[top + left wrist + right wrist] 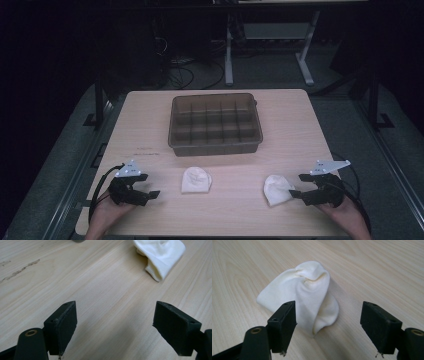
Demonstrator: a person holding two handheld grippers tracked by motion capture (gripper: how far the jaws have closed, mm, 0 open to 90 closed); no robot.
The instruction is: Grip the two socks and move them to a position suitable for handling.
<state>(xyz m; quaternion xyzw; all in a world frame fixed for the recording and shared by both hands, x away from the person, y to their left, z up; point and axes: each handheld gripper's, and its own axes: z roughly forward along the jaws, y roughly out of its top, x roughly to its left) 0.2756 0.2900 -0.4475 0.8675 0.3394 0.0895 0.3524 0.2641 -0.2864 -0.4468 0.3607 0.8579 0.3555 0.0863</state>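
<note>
High view has a brown divided bin (215, 123) at the table's (295, 125) middle. Nearer the person than the bin lie two white cloth bundles: the left cloth (196, 180) just below the bin, the right cloth (276, 189) below its right corner. Left gripper (150, 192), jaws spread and holding nothing, sits left of the left cloth; right gripper (295, 186), jaws apart, has its tips just beside the right cloth

I'm working in what looks like a lab: a bare wooden table (150, 125) on grey floor (65, 150), dark surroundings, loose cables (185, 75) and desk legs (229, 50) behind it.
</note>
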